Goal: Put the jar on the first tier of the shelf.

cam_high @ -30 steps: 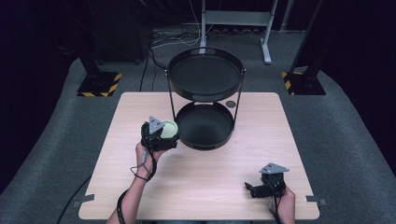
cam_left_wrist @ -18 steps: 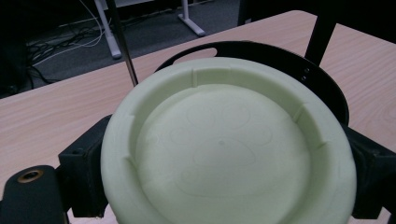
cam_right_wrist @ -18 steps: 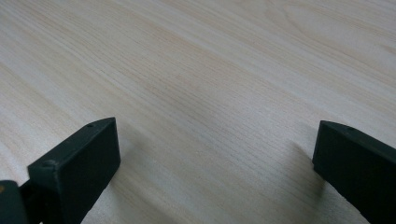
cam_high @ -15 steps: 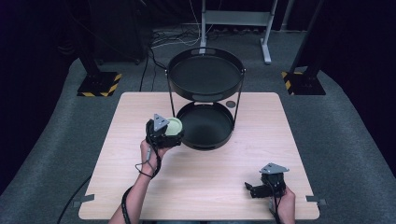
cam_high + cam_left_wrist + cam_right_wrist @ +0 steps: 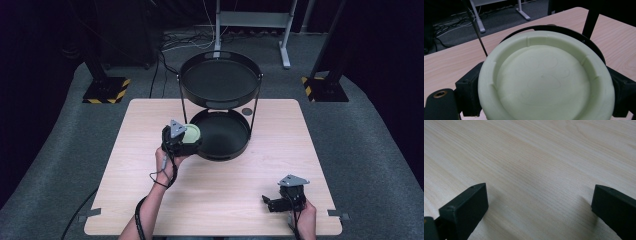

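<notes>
Left tool [image 5: 181, 141] pinched on pale green plate [image 5: 546, 80] (at lower tray's [image 5: 227, 150] rim); right tool [image 5: 272, 203] spread wide, low over bare worktop [image 5: 220, 200].

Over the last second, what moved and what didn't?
The left hand-held gripper, shut on the pale green plate, slid right and slightly toward the person, bringing the plate up to the rim of the lower black tray of the two-tier stand. The grip did not change. The right hand-held gripper stayed open and parked near the table's front right edge; the stand did not move.
</notes>
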The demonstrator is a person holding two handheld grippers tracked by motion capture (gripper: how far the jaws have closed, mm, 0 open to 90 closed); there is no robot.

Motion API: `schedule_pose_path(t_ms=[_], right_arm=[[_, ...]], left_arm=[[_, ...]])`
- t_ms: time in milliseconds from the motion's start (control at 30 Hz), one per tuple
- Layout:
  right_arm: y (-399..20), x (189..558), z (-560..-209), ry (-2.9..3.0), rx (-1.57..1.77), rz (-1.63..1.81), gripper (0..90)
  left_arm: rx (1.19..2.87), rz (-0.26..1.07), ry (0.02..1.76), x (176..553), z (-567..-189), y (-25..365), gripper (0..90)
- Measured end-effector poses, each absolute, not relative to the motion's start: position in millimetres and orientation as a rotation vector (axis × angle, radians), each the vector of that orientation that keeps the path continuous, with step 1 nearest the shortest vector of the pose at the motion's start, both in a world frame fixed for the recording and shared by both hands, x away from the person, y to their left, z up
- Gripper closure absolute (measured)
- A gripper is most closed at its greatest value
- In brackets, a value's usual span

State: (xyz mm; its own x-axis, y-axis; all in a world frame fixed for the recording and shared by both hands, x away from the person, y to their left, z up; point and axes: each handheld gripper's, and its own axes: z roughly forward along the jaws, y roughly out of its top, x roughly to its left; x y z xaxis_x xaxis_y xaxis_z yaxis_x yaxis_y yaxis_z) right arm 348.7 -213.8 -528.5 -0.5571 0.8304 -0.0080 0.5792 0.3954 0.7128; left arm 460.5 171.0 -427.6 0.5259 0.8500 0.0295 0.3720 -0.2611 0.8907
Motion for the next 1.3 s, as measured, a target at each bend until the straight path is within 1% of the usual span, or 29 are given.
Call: schedule_pose_path(t_ms=[1300], right_arm=[[-214, 349, -528, 2.295, 1.22, 0.956, 0.0]], left_arm=[[1.868, 0.623, 0.964, 478, -429, 141, 11.3]])
